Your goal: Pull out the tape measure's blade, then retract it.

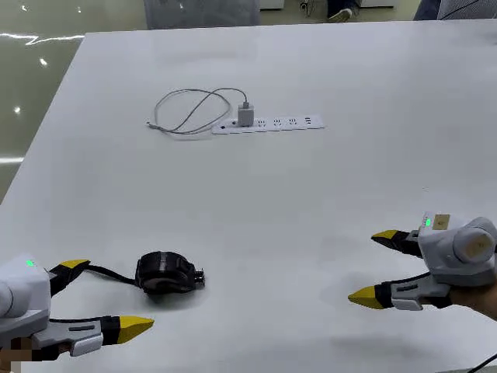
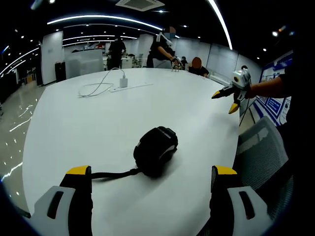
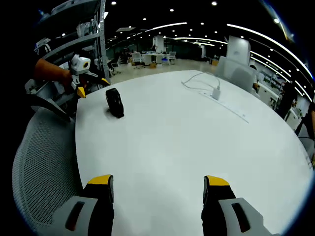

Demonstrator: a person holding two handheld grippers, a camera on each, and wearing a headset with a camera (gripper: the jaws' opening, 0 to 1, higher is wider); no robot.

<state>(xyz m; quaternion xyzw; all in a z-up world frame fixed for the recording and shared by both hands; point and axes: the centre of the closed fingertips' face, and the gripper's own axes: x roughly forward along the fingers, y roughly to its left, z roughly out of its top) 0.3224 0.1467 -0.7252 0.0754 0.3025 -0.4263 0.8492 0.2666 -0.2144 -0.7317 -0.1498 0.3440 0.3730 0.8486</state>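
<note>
White table (image 1: 311, 194) is holding the tape measure (image 1: 165, 272), strap (image 1: 109, 273) trailing off it toward the left gripper (image 1: 112, 294), which is sitting just beside it, jaws spread, empty; right gripper (image 1: 363, 266), likewise spread, is hovering well apart from it.

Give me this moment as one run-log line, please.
phase: pre-grasp | left tool: open, black round tape measure lying ahead of it | right tool: open, empty | blade: not out | surface: white table

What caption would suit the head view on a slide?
Open left gripper and right gripper flank black tape measure on white table.
</note>
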